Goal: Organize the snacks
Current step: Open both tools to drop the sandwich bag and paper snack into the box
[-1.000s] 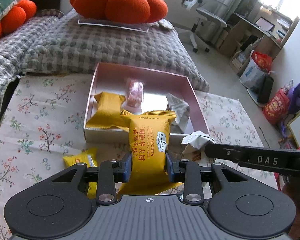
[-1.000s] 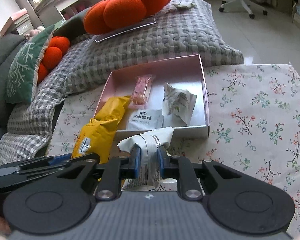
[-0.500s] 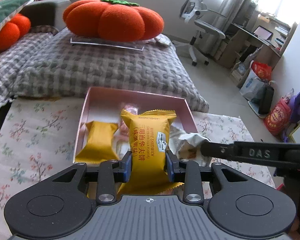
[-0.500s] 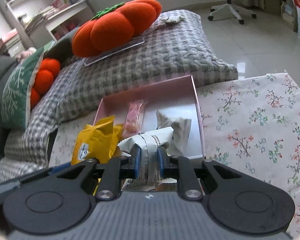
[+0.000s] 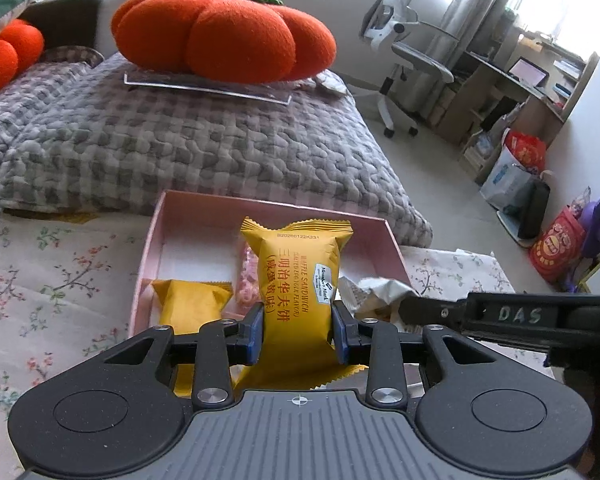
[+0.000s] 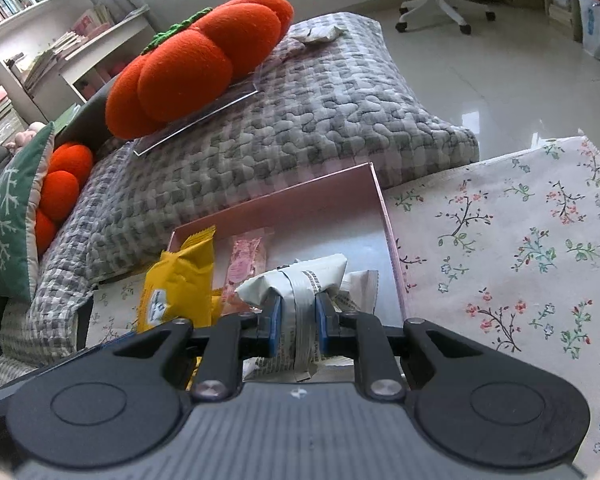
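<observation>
**A:** What am I holding, left to right?

**B:** My left gripper [image 5: 298, 330] is clamped across the middle of a yellow waffle packet [image 5: 298, 280], above the near edge of the pink box [image 5: 146, 256]. My right gripper [image 6: 298, 320] pinches a white wrapped snack [image 6: 300, 280] over the box's near right corner.

**A:** How will they handle?

**B:** Probably light, crinkly and crushable; hold them mid-body, gently.
</observation>
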Demonstrator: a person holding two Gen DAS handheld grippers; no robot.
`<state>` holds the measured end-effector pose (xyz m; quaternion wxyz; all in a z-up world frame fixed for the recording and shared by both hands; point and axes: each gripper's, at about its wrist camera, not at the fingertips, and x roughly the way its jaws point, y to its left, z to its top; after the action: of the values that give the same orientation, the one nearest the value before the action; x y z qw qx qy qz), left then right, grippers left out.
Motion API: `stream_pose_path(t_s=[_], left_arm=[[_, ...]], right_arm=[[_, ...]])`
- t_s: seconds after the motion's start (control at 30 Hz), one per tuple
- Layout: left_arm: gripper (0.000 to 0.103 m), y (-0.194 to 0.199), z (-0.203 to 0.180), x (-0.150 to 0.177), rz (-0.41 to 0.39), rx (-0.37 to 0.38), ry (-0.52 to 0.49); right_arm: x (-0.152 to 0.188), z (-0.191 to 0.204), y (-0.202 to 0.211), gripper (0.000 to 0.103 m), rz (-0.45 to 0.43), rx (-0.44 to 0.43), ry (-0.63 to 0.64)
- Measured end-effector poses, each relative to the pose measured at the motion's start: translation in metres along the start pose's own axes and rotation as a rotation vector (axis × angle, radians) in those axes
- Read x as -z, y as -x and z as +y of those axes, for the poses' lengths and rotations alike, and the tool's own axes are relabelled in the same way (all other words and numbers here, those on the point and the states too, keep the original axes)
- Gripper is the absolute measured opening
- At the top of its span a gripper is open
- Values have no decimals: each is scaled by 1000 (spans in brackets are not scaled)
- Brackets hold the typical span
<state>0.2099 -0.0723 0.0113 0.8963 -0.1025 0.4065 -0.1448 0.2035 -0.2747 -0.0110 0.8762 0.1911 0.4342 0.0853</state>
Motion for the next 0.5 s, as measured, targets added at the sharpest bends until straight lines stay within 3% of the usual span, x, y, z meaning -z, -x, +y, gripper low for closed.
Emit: stream_pose_path(t_s=[0.2, 0.33, 0.5], left_arm=[[35, 10, 2, 2, -21, -28, 13], [39, 37, 13, 8, -37, -61, 64], [39, 66, 20, 19, 6, -152, 107]], right_arm=[[0, -10, 0, 25, 10, -100, -94], [5, -9, 7, 26, 12, -52, -89], [13, -1, 20, 33, 58, -47, -67]])
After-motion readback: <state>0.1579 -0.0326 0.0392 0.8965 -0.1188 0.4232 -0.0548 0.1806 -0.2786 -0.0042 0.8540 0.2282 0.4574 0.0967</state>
